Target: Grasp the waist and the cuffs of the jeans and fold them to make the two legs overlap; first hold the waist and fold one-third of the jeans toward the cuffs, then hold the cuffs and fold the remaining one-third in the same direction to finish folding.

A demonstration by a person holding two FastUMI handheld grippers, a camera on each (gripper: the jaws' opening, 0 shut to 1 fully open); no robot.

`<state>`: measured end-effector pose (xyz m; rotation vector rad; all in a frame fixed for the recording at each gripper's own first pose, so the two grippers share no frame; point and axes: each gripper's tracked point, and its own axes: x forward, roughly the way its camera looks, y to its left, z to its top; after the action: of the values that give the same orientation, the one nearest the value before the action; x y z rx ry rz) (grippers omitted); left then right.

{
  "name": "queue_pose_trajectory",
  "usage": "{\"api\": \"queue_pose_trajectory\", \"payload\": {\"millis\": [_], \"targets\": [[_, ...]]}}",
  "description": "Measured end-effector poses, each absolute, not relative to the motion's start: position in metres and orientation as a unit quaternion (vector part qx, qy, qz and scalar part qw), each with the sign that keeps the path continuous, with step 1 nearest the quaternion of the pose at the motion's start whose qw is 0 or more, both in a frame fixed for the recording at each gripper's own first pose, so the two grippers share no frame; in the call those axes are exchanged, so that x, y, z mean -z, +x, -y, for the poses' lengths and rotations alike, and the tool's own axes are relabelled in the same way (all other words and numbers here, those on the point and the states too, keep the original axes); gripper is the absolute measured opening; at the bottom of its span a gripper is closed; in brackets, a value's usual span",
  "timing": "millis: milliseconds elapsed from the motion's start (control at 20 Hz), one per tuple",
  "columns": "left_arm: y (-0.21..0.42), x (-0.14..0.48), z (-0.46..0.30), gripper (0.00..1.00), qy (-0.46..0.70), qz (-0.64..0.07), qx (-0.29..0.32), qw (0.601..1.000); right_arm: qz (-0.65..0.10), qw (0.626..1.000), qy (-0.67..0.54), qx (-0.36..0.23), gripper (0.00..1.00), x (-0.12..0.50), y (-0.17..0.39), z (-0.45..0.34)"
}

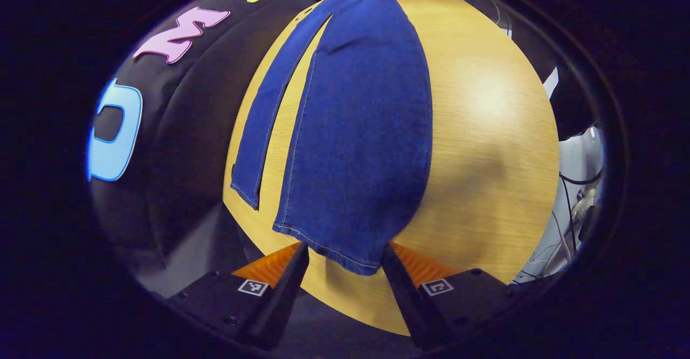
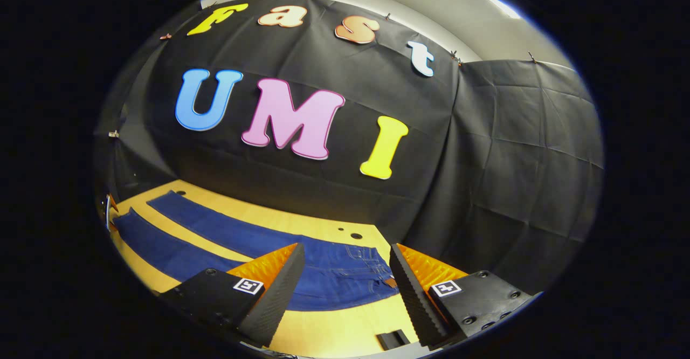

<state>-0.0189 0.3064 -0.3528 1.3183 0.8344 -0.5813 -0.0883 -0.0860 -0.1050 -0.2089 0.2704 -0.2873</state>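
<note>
Left gripper (image 1: 345, 254) wide open at cuff | right gripper (image 2: 347, 256) open, empty | one jeans (image 1: 361, 132), two legs apart

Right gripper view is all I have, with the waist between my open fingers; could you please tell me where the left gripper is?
Observer: The left gripper is at the legs' end, open, with the near cuff between its fingers.
Operator: Is that cuff pinched?
Observer: No, the fingers stand apart from it, and it lies flat on the table.
Operator: And the other leg's end?
Observer: The far cuff lies off to the left of the gripper, outside its fingers, with a strip of table between the two cuffs.
</note>
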Motion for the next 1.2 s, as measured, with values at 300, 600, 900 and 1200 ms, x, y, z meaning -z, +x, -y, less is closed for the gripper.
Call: {"api": "queue_pose_trajectory", "payload": {"millis": [300,600,900,1200], "targets": [[0.009,0.369,-0.295,0.27,0.584,-0.385,0.263,0.665,-0.138,0.963,-0.159,0.168,0.96,0.104,-0.073,0.138],[0.014,0.365,-0.289,0.06,0.554,-0.408,0.251,0.68,-0.152,0.941,-0.296,0.055,0.96,0.13,-0.021,0.174],[0.014,0.367,-0.29,0.06,0.554,-0.427,0.244,0.672,-0.248,0.82,-0.502,-0.122,0.96,0.227,-0.005,0.232],[0.014,0.367,-0.291,0.06,0.533,-0.461,0.229,0.672,-0.346,0.707,-0.573,-0.226,0.95,0.346,-0.029,0.286]]}}
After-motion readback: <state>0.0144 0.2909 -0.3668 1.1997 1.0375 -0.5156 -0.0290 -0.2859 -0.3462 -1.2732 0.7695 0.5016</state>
